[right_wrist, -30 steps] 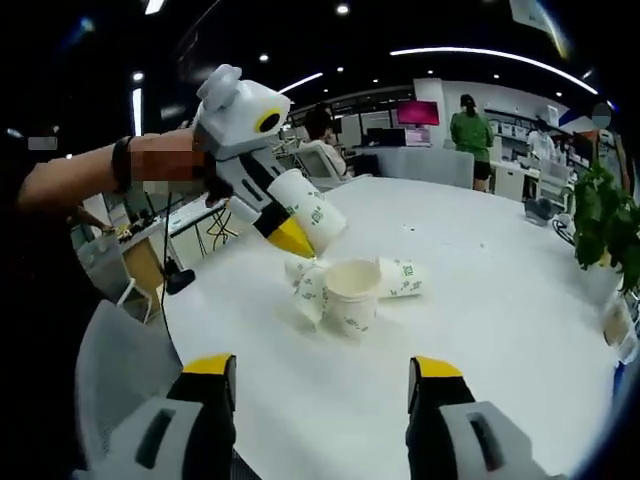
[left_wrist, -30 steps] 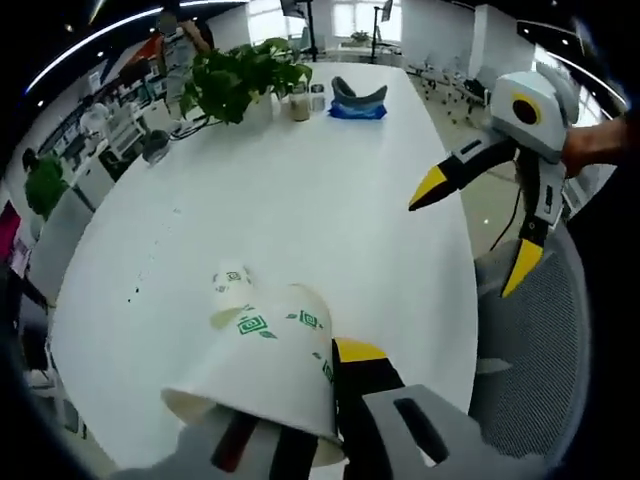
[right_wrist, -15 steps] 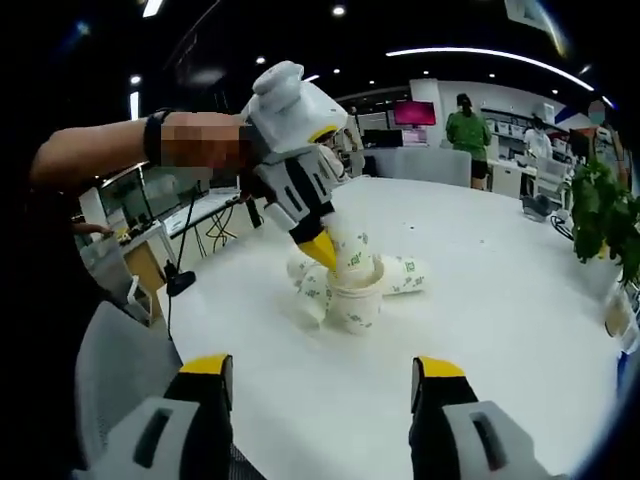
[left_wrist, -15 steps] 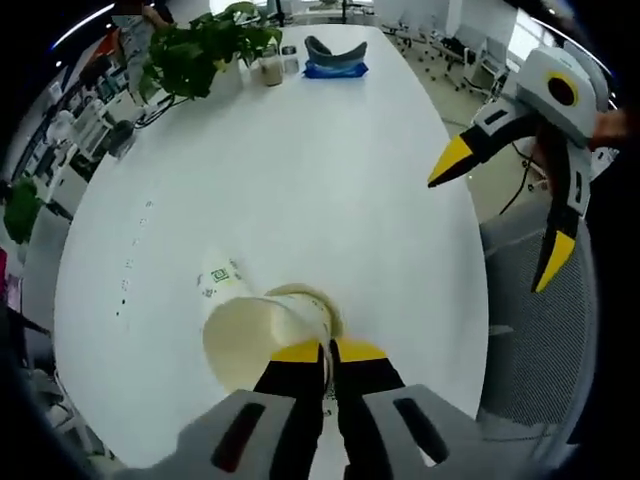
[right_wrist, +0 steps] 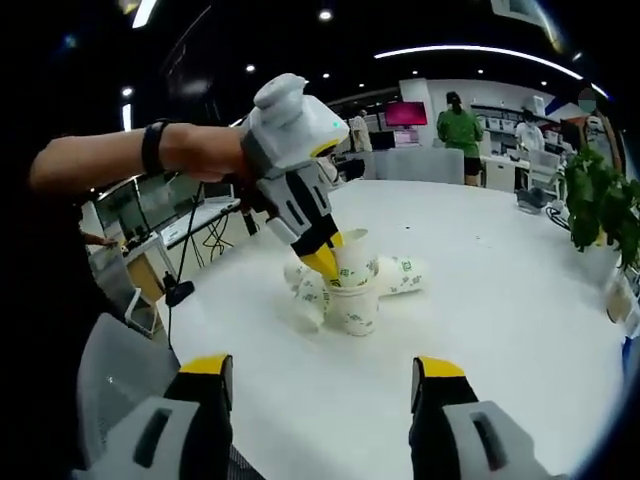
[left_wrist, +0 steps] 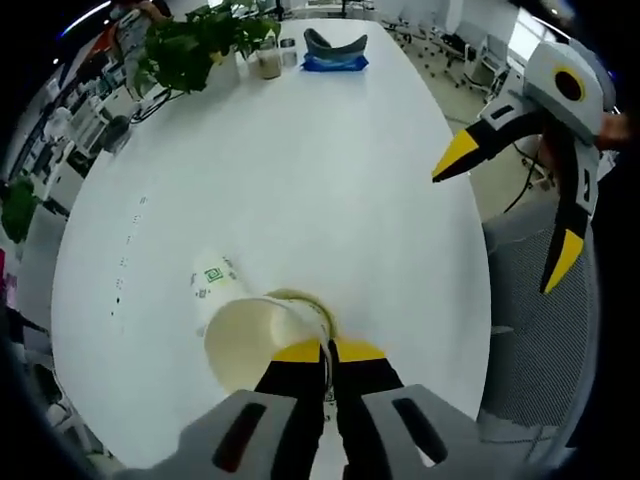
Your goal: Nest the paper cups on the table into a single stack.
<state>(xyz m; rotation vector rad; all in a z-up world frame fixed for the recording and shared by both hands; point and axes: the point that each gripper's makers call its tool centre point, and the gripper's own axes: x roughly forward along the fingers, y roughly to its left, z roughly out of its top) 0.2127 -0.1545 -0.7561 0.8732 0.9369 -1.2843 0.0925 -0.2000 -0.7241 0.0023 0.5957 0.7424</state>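
We have the left gripper point(right_wrist: 322, 262) pinching the rim of a paper cup point(right_wrist: 352, 258), its yellow tips closed on the wall, and the cup sits partway down in the upright cup point(right_wrist: 353, 307) standing on the white counter point(right_wrist: 480, 330). To finish this step well, we judge we should keep the held cup's axis lined up with the lower one, press straight down until the walls seat, and only then let the jaws part, so the stack is not tipped. Both nested cups stand with mouths up and long axes near vertical. Just left of the stack and behind it to the right, loose cups point(right_wrist: 401, 276) lie on their sides, long axes along the counter. Further right, our right gripper point(right_wrist: 322, 392) hangs open and empty, well short of the stack.
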